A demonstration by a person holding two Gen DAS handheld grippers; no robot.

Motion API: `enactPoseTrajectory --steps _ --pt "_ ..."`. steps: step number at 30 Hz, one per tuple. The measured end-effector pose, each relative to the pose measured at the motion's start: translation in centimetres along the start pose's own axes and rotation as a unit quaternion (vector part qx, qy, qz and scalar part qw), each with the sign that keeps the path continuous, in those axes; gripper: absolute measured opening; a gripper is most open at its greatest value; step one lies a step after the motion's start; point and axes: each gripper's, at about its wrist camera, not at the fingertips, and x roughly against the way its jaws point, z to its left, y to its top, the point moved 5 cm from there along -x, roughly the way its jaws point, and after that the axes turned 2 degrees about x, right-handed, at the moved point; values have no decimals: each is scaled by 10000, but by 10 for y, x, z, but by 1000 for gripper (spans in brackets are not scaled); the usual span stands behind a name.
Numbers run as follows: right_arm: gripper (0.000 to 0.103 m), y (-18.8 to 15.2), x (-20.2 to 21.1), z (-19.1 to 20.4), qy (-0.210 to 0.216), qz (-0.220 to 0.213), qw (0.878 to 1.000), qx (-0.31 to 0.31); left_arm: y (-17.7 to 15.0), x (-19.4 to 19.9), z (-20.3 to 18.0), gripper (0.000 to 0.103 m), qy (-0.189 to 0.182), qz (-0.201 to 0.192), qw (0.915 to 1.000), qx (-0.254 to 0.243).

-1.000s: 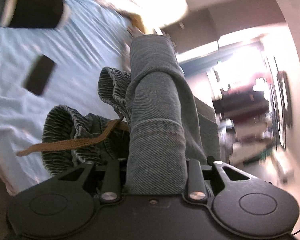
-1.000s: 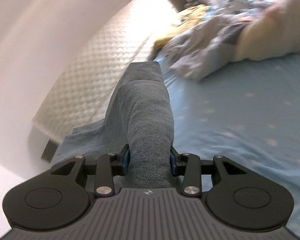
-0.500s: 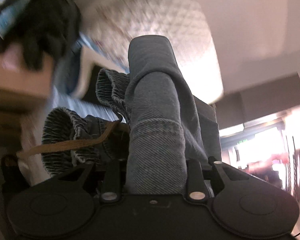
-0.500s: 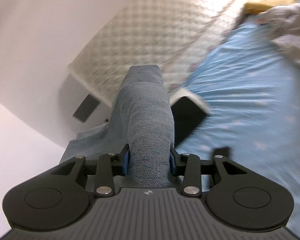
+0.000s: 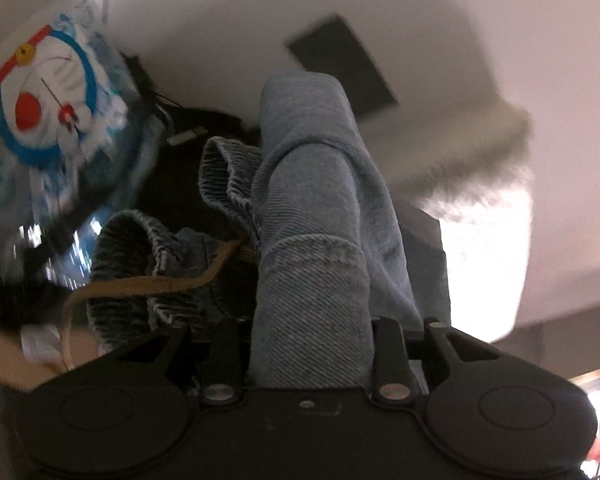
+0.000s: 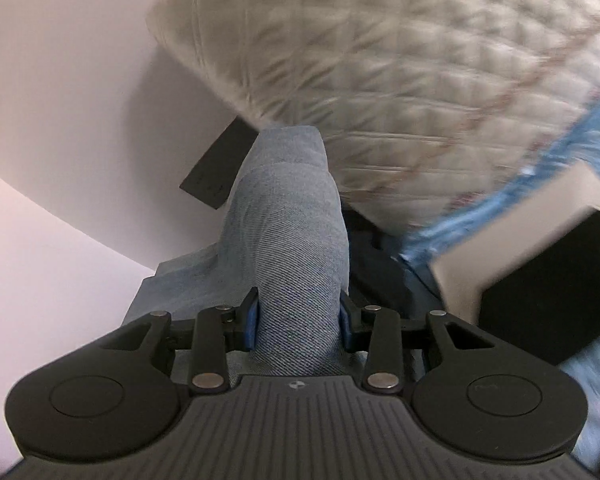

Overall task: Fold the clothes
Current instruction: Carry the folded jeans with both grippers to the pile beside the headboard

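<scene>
I have the jeans [image 5: 312,240] clamped thick in my left gripper [image 5: 310,344] and my right gripper [image 6: 298,320], their hem and cord [image 5: 148,286] dangling left. The quilted headboard [image 6: 400,80] edge and wall crowd ahead; a printed bag [image 5: 48,92] sits left. A second ago, blue bedsheet [image 6: 560,168] filled both views.

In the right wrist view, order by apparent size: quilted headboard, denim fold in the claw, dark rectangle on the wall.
1. quilted headboard
2. denim fold, enlarged by nearness to the camera
3. dark rectangle, partly hidden behind the denim
</scene>
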Motion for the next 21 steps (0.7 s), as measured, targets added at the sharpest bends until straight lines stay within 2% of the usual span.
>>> enactPoseTrajectory --steps 4,8,10,12,16,19,21 --pt "40 11 -72 -14 -132 351 9992 156 29 -34 40 27 289 6 9995 141" --pt "42 -2 -124 -49 -551 748 9955 174 30 -68 80 32 587 284 9970 423" --pt "44 -10 -137 -66 -692 921 9933 80 26 -77 92 37 648 433 9957 504" --pt "46 -14 -140 -73 -728 963 9927 52 23 -79 96 39 585 433 9950 691" --pt "48 -12 -145 -76 -743 1061 9915 74 25 -78 94 45 593 453 9944 750" --pt "50 -6 -145 -73 -711 1142 9909 73 29 -76 90 54 779 547 9924 782" --pt "57 -4 -142 -72 -665 1192 9906 -12 31 -75 87 64 912 613 9907 798"
